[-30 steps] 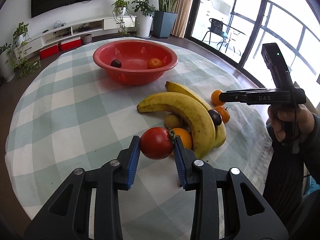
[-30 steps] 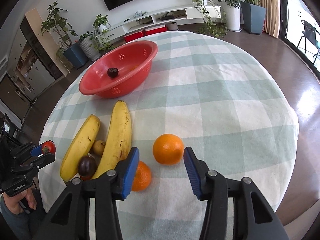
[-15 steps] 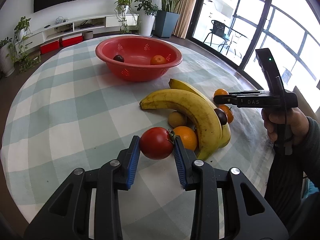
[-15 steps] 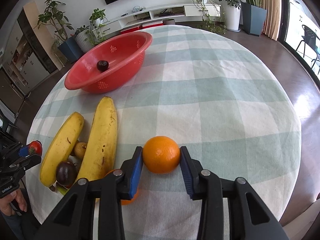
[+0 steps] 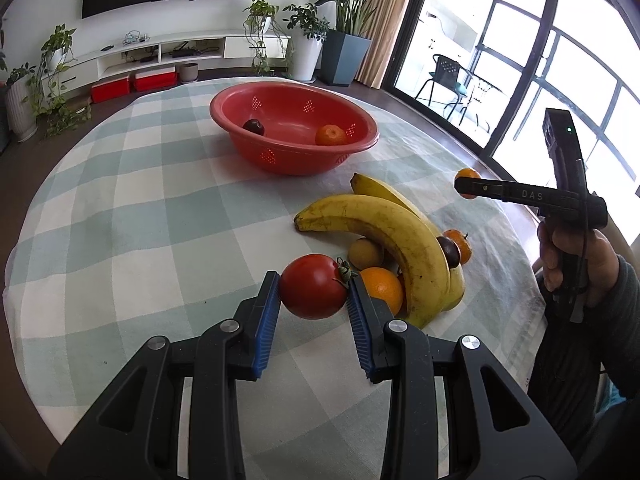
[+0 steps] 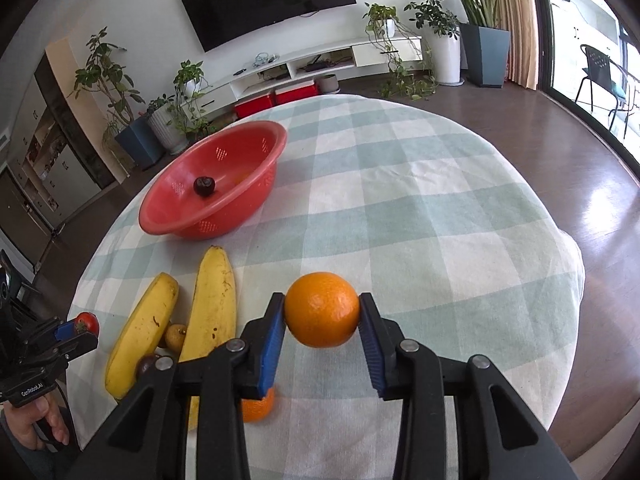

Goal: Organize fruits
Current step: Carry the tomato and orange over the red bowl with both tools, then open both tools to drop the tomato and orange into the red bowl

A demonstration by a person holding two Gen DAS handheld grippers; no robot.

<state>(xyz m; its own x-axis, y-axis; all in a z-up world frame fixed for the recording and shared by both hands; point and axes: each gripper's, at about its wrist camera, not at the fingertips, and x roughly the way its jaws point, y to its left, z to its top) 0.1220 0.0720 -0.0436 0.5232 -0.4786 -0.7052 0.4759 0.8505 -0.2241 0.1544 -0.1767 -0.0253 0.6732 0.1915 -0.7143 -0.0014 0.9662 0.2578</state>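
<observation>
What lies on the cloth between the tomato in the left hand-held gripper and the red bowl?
Nothing: in the left wrist view, bare checked cloth separates tomato from red bowl.

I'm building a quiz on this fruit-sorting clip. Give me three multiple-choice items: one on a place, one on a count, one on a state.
1. Where does the dark plum lie?
A. In the red bowl
B. On the floor
C. On the TV shelf

2. How many bananas are on the table?
A. One
B. Two
C. Four

3. What do the right tongs hold?
A. Nothing
B. A banana
C. An orange

Answers: 1 A, it sits inside the red bowl near a small orange fruit. 2 B, two bananas lie side by side. 3 C, both blue pads press the orange, while the left tongs grip the tomato.
</observation>
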